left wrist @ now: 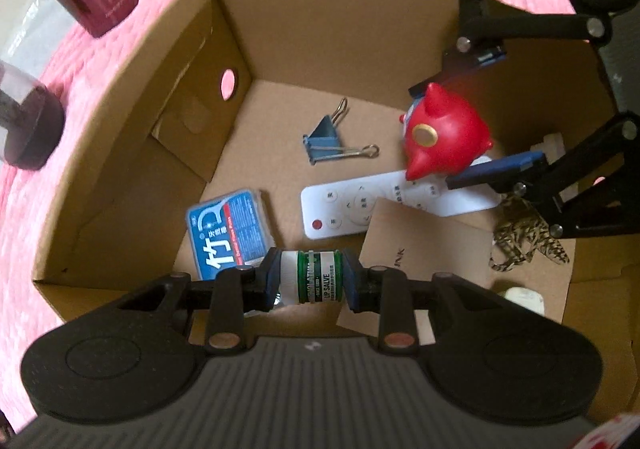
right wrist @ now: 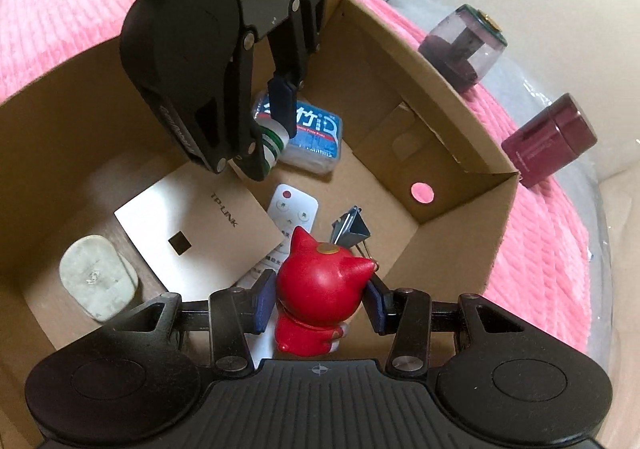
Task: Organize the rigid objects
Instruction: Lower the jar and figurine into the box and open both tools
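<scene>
The left gripper (left wrist: 311, 277) is clamped on a lip salve tube (left wrist: 311, 276) and hangs inside the cardboard box (left wrist: 320, 33), while the right gripper (right wrist: 318, 299) has its pads spread around a red cat figurine (right wrist: 320, 281), and I cannot tell if they press it. I judge this is the placing step: each piece needs lowering to the box floor and then release. Under the tube lie a floss pick case (left wrist: 228, 227) and a white remote (left wrist: 360, 205); free floor stays ahead near the binder clip (left wrist: 332, 139), with the walls close on both sides.
</scene>
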The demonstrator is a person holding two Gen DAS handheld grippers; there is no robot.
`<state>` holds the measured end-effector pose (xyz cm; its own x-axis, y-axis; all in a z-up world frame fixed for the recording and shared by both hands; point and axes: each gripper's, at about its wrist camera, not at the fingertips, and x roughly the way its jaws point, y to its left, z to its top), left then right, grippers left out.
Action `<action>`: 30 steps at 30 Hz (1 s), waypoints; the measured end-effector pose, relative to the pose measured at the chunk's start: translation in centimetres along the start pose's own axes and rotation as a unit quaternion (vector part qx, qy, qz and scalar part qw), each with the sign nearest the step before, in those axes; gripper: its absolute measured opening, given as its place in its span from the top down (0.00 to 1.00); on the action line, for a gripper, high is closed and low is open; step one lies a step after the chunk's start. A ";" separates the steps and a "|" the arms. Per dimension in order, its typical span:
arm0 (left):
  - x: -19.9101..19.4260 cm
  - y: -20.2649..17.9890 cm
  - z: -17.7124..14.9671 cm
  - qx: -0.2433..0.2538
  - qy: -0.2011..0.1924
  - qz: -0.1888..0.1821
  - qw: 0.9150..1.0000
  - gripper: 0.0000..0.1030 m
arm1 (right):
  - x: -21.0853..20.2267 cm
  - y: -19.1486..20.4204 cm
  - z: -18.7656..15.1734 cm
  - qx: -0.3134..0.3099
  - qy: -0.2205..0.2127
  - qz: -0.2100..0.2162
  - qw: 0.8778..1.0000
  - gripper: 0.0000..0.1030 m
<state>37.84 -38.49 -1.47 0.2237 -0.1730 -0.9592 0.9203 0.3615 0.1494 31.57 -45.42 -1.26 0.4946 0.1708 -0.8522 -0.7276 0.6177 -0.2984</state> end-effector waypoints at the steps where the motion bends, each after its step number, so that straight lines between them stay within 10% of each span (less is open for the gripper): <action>1: 0.2 0.1 0.0 0.000 0.003 -0.001 1.000 0.74 | 0.1 0.0 0.0 -0.002 0.001 0.001 1.000 0.58; 13: 0.6 0.4 -0.1 -0.004 0.003 -0.001 1.000 0.72 | 0.9 -0.2 -0.1 -0.001 0.010 0.004 1.000 0.58; 30: -4.1 1.5 -3.2 -0.076 -0.112 -0.009 0.991 0.72 | 3.0 -0.4 0.9 0.006 0.061 -0.016 0.998 0.58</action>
<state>37.31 -34.27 1.88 0.2897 -0.3739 -0.8811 0.8696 0.4873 0.0791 33.77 -44.44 -3.35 0.4553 0.0554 -0.8886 -0.7055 0.6312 -0.3222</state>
